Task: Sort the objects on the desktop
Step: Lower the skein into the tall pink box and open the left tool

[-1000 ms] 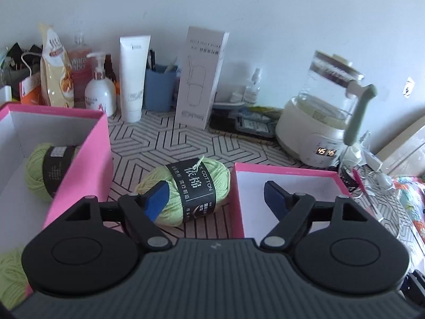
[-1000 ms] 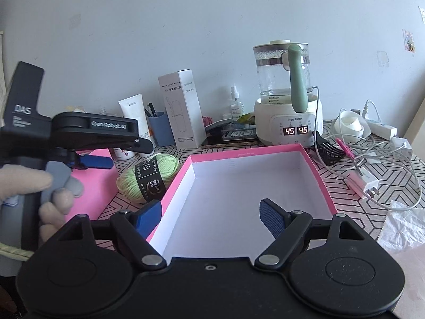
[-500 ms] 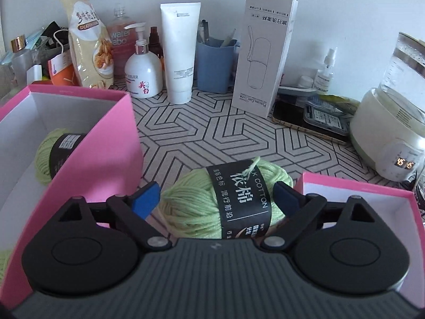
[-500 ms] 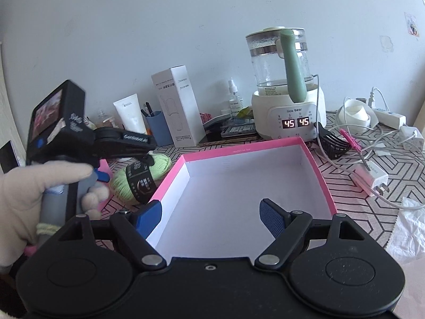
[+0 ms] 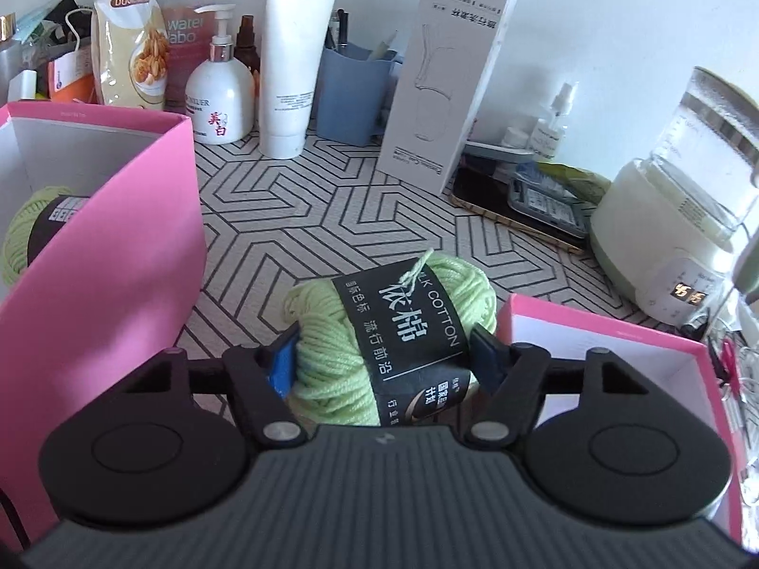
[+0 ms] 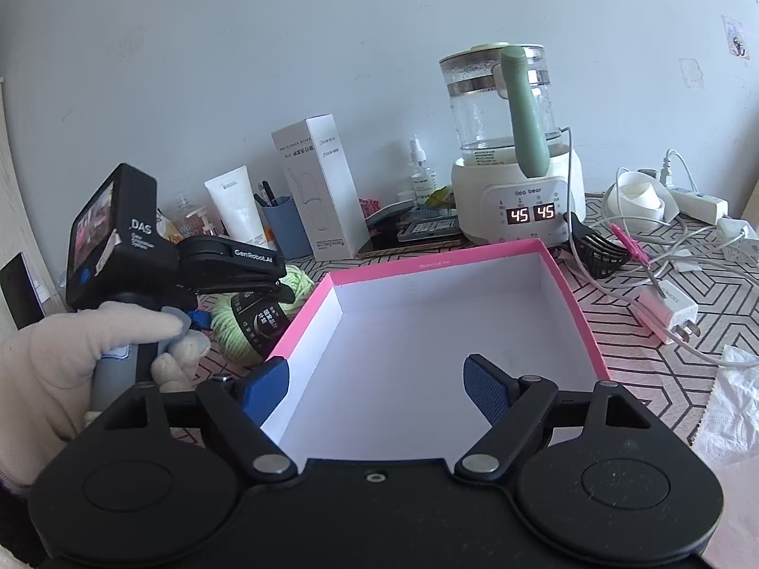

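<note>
A light green yarn ball (image 5: pixel 379 327) with a black label lies on the patterned table between two pink boxes. My left gripper (image 5: pixel 384 360) has its blue pads pressed against both sides of the ball. The ball and the left gripper also show in the right wrist view (image 6: pixel 246 327). The left pink box (image 5: pixel 109 256) holds another green yarn ball (image 5: pixel 33 232). My right gripper (image 6: pixel 374 389) is open and empty above the near edge of the right pink box (image 6: pixel 576 313), whose white inside is bare.
Along the back wall stand a snack bag (image 5: pixel 128 33), a pump bottle (image 5: pixel 220 95), a white tube (image 5: pixel 294 66), a blue pen cup (image 5: pixel 351 90), a white carton (image 5: pixel 446 71) and a kettle (image 6: pixel 512 151). Cables and a charger (image 6: pixel 664 308) lie at the right.
My left gripper has moved forward and down around the yarn ball and its fingers have closed onto it. My right gripper has stayed open over the right box.
</note>
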